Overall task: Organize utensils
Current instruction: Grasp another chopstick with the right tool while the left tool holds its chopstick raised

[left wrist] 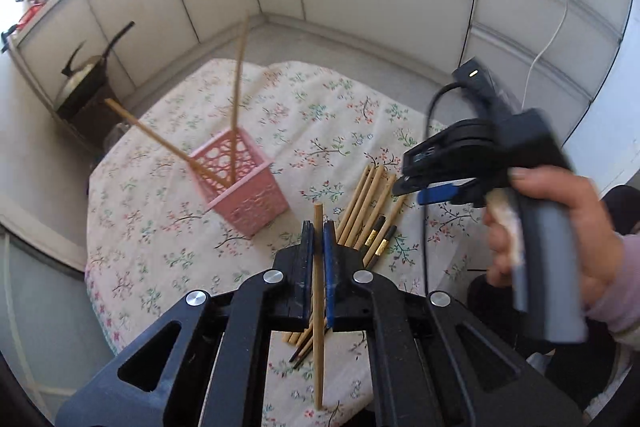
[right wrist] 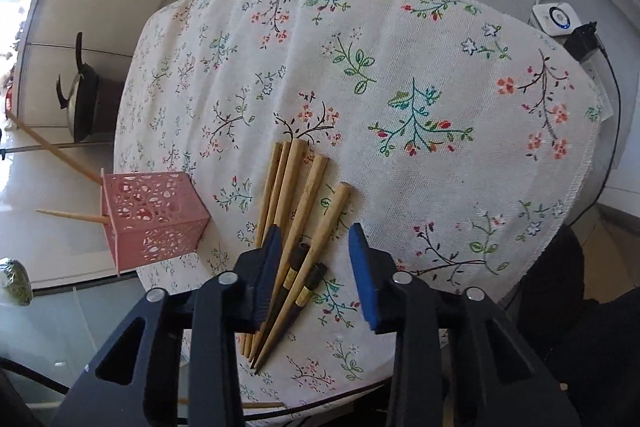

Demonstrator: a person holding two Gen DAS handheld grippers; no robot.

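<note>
Chopstick (left wrist: 318, 267): one, pinched upright in left claw (left wrist: 319, 227), lower centre of frame. Pink basket (left wrist: 244, 183), left of centre, holds two already. Lower tip first into basket mouth. Right claw (right wrist: 314, 247): spread over chopstick pile (right wrist: 296, 211) on table (right wrist: 440, 67), gripping nothing.

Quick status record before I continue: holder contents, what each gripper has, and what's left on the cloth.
holder: pink perforated plastic basket, upright on floral tablecloth, two wooden chopsticks leaning inside
left gripper: jaws shut on one light wooden chopstick
right gripper: jaws apart over the pile, pads not pressing anything
loose pile: several wooden chopsticks, two dark-handled chopsticks among them, beside basket
</note>
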